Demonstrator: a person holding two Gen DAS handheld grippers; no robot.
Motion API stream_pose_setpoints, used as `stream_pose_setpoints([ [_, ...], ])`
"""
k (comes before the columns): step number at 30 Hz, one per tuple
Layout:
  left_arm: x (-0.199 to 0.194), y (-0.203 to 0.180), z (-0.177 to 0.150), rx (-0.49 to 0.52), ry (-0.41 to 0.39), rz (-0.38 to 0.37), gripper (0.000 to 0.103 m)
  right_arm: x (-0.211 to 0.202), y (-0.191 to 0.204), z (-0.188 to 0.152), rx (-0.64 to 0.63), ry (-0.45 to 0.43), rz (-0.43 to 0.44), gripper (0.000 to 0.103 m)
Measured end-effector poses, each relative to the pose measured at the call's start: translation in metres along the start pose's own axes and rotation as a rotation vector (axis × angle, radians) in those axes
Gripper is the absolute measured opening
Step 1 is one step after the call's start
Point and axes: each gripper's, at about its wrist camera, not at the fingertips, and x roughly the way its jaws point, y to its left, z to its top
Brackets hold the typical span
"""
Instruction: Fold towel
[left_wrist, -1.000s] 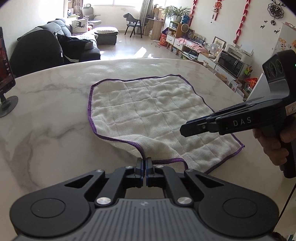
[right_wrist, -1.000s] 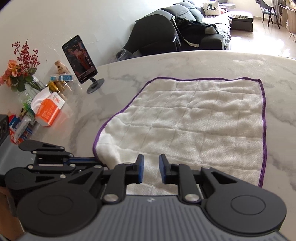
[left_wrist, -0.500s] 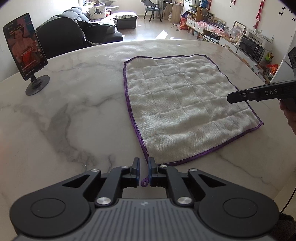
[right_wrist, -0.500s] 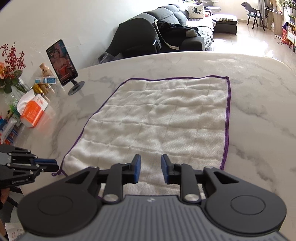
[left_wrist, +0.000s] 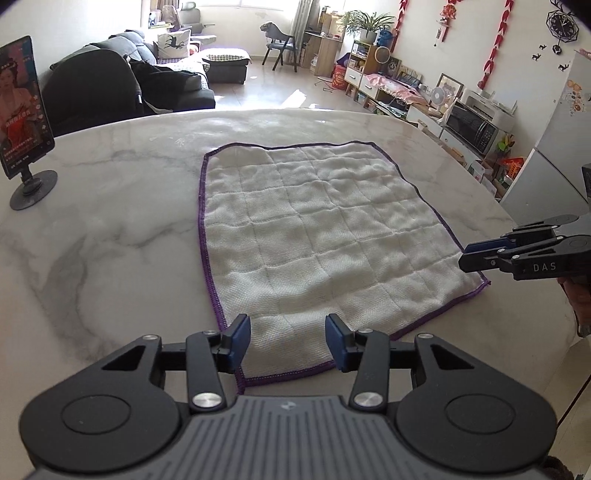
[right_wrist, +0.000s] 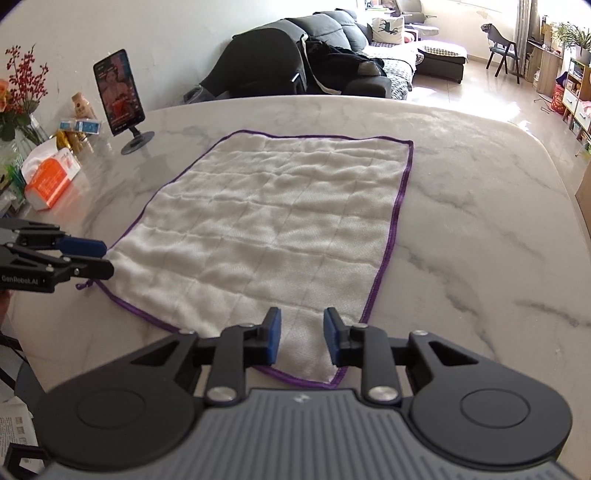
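Observation:
A white quilted towel (left_wrist: 314, 236) with purple edging lies flat and spread out on the marble table (left_wrist: 110, 236); it also shows in the right wrist view (right_wrist: 273, 229). My left gripper (left_wrist: 288, 341) is open and empty, with its fingers over the towel's near left corner. My right gripper (right_wrist: 302, 338) is open and empty over the towel's near right corner. The right gripper shows in the left wrist view (left_wrist: 480, 254) beside the towel's right corner. The left gripper shows in the right wrist view (right_wrist: 96, 258) by the left corner.
A phone on a round stand (left_wrist: 22, 122) stands at the table's left; it also shows in the right wrist view (right_wrist: 120, 99). An orange tissue pack (right_wrist: 51, 177), small bottles and flowers (right_wrist: 22, 85) crowd the left edge. The table's rounded edge curves off at right.
My left gripper let go of the towel's corner and opened wide. The towel went from lifted and rumpled to lying flat. My right gripper opened a little wider and drew back to the right corner.

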Motion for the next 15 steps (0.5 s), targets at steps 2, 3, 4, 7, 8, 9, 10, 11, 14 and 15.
stream_pose_setpoints([
  [2,0.007,-0.005,-0.002,0.009,0.017,-0.012,0.046,0.000,0.000,-0.004,-0.015,0.011,-0.010,0.028],
  [3,0.008,-0.006,-0.003,0.013,0.019,-0.015,0.046,0.000,-0.001,-0.005,-0.021,0.016,-0.014,0.027],
  [4,0.009,-0.007,-0.003,0.018,0.018,-0.017,0.046,0.000,-0.002,-0.007,-0.028,0.020,-0.019,0.025],
  [7,0.010,-0.011,-0.004,0.025,0.023,-0.039,0.046,-0.002,-0.004,-0.011,-0.047,0.034,-0.035,0.022],
  [8,0.011,-0.013,-0.004,0.027,0.030,-0.055,0.046,-0.003,-0.005,-0.012,-0.056,0.039,-0.044,0.022],
  [9,0.011,-0.014,-0.004,0.033,0.034,-0.064,0.046,-0.005,-0.006,-0.013,-0.067,0.046,-0.054,0.022],
  [10,0.011,-0.016,-0.004,0.039,0.037,-0.071,0.046,-0.006,-0.008,-0.014,-0.072,0.050,-0.060,0.021],
  [11,0.012,-0.017,-0.004,0.049,0.041,-0.075,0.046,-0.007,-0.009,-0.015,-0.074,0.054,-0.062,0.021],
  [14,0.013,-0.020,-0.001,0.059,0.046,-0.079,0.046,-0.010,-0.013,-0.015,-0.069,0.062,-0.061,0.021],
  [15,0.013,-0.020,0.000,0.058,0.046,-0.079,0.046,-0.010,-0.014,-0.015,-0.064,0.065,-0.058,0.022],
])
